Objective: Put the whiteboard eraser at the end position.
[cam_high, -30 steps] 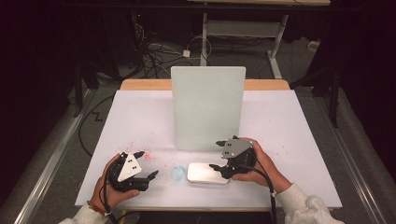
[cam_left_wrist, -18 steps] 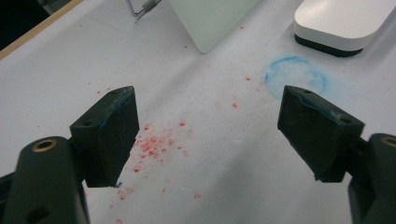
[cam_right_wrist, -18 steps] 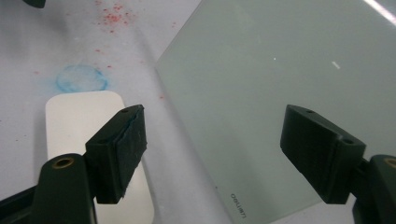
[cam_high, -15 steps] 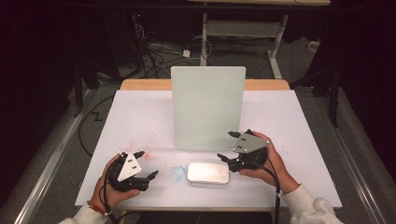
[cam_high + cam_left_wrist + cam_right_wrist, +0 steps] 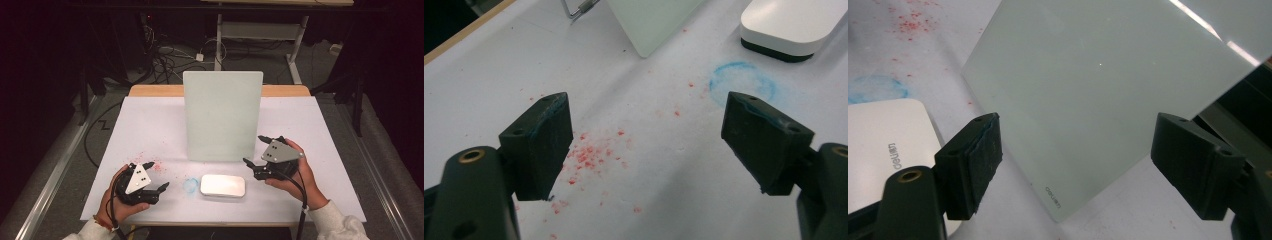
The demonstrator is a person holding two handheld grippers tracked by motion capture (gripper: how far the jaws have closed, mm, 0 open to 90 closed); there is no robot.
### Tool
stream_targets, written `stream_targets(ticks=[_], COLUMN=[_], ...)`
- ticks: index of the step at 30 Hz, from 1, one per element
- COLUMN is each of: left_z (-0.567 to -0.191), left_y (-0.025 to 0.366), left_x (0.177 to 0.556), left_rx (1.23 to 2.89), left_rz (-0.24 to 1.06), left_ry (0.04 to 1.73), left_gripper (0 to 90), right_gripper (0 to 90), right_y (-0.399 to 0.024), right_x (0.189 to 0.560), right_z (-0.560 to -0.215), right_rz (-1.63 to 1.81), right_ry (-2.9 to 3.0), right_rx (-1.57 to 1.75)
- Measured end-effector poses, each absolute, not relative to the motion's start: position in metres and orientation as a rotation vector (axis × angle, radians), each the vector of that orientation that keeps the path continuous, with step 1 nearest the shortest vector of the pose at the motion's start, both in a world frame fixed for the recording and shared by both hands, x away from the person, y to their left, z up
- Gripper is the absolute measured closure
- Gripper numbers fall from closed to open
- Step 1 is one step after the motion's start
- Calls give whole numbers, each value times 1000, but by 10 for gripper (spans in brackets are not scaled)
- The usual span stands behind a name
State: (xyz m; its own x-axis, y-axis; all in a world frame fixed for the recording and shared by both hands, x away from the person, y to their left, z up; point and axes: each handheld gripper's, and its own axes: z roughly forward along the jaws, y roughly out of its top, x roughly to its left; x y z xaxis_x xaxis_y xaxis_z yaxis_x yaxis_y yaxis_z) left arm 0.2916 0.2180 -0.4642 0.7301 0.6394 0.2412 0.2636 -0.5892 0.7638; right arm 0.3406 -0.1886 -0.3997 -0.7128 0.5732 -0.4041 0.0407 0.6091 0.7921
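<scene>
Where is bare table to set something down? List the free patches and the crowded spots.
Free: the white table left of the upright board, and the stretch right of it, behind the right claw. Crowded: the near edge, where the left claw, the blue ring mark and the white eraser sit together.

My left gripper (image 5: 151, 176) and right gripper (image 5: 260, 150) are black, each topped by a grey three-cornered plate with dark screws. Brass-ringed holes sit near the jaws. Black cables trail back. My sleeves are white.
</scene>
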Motion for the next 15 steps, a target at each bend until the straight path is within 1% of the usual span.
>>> stream_targets(ticks=[15], left_z=[-464], left_y=[218], left_x=[293], left_rx=[2190], left_rz=[657], left_ry=[679], left_gripper=[199], right_gripper=[206], right_y=[-219], right_x=[331], right_z=[-402], right_rz=[1051], right_ry=[2076], right_rx=[562])
